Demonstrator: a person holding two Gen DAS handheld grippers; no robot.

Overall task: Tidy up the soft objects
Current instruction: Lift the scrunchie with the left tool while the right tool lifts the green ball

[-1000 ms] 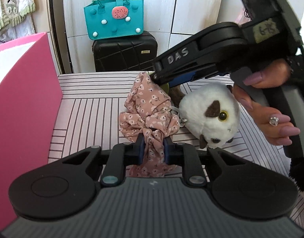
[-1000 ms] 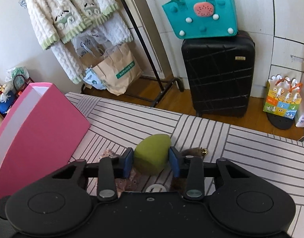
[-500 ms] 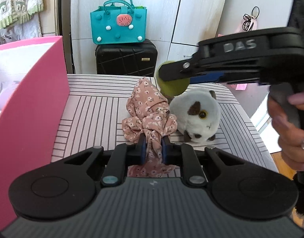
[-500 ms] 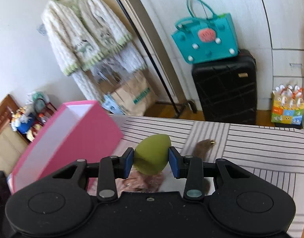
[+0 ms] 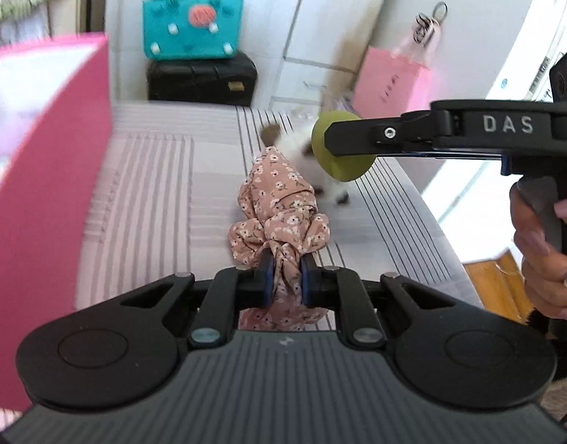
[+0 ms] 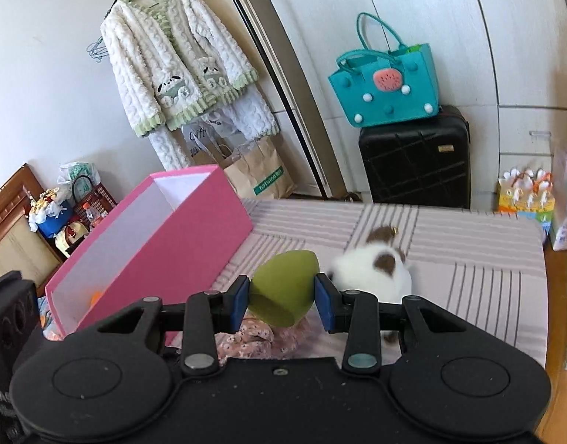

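My left gripper (image 5: 286,277) is shut on a pink floral scrunchie (image 5: 279,209) and holds it above the striped table (image 5: 150,170). My right gripper (image 6: 282,301) is shut on a green makeup sponge (image 6: 285,292), raised above the table; it also shows in the left wrist view (image 5: 338,155). A white and brown plush toy (image 6: 375,270) lies on the table behind the sponge. An open pink box (image 6: 150,244) stands at the left, its wall close to my left gripper (image 5: 43,192). The scrunchie shows below the sponge (image 6: 253,344).
A black suitcase (image 6: 416,162) with a teal bag (image 6: 387,88) on it stands behind the table. A fluffy jacket (image 6: 172,74) hangs on a rack. A pink paper bag (image 5: 390,81) is at the back right. The table's right edge (image 5: 431,214) drops to wooden floor.
Both grippers have risen with their loads. The right gripper with the sponge lifted clear of the plush toy; the scrunchie now hangs off the table. Both views have swung.
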